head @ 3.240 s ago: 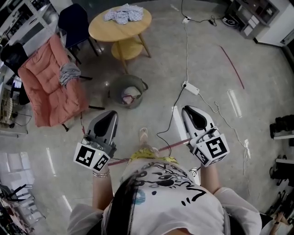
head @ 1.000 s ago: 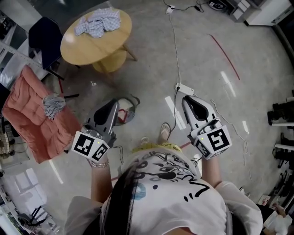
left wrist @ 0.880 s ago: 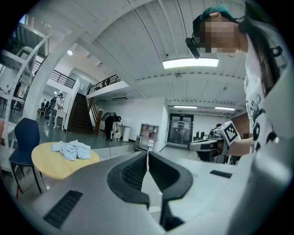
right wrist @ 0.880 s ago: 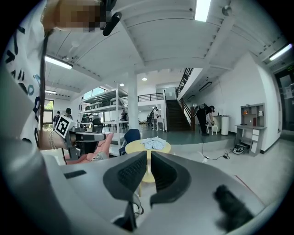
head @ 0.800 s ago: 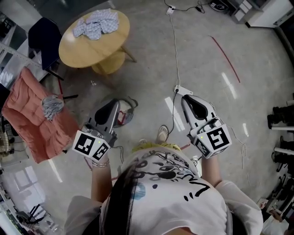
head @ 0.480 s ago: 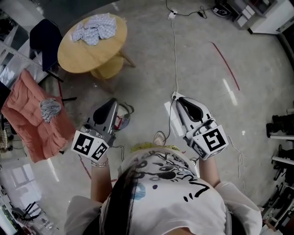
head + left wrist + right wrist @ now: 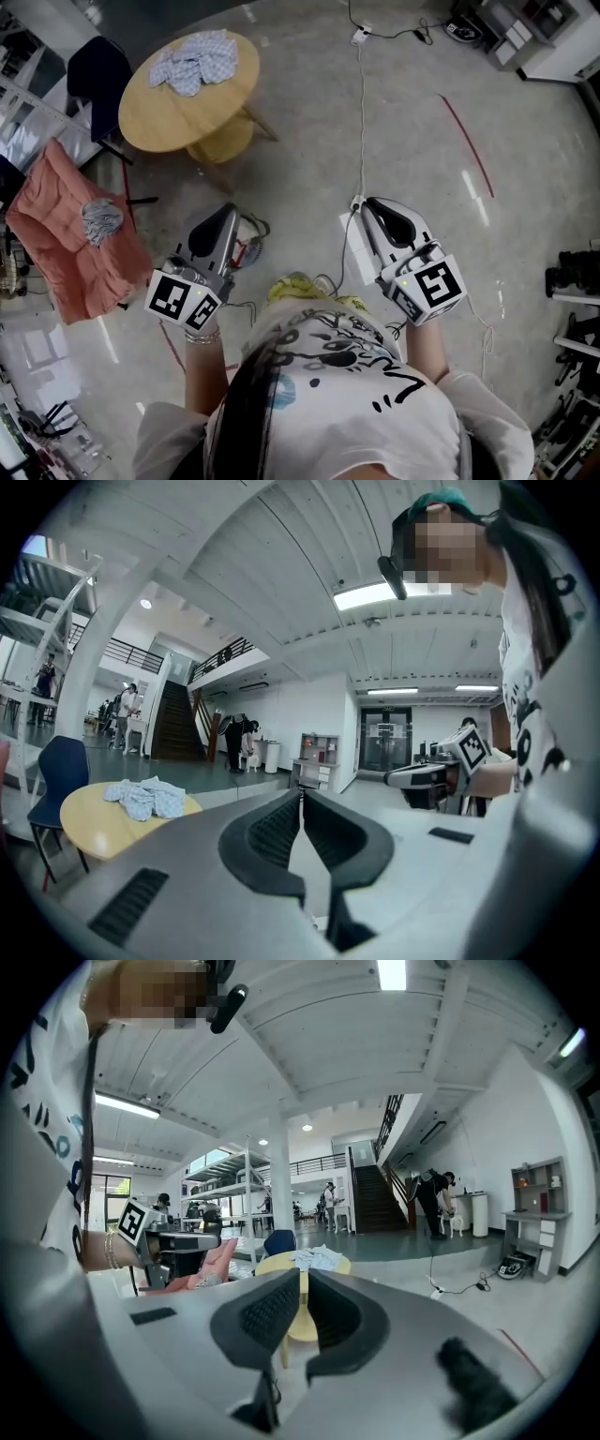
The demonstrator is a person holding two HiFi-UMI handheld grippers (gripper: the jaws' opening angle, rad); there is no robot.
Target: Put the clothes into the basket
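Blue-and-white checked clothes point(image 7: 192, 61) lie in a heap on the round yellow table point(image 7: 155, 117) at the upper left. A grey striped cloth point(image 7: 101, 220) rests on the pink folding chair point(image 7: 66, 253). The grey basket point(image 7: 251, 246) stands on the floor, mostly hidden behind my left gripper point(image 7: 225, 214); something red shows inside it. My left gripper point(image 7: 301, 794) is shut and empty, held level towards the table point(image 7: 98, 825) and the checked clothes point(image 7: 145, 797). My right gripper point(image 7: 370, 204) point(image 7: 302, 1275) is also shut and empty, and the same clothes point(image 7: 317, 1258) show beyond it.
A white power strip point(image 7: 351, 234) and its cable point(image 7: 362, 112) lie on the floor by my right gripper. A dark blue chair point(image 7: 94, 67) stands behind the table. A red line point(image 7: 469, 141) crosses the floor at the right. Shelves and other people are far off.
The person has walked on: the basket has slid nearer to the body and further behind the left gripper. Both grippers travelled along and stayed shut and empty.
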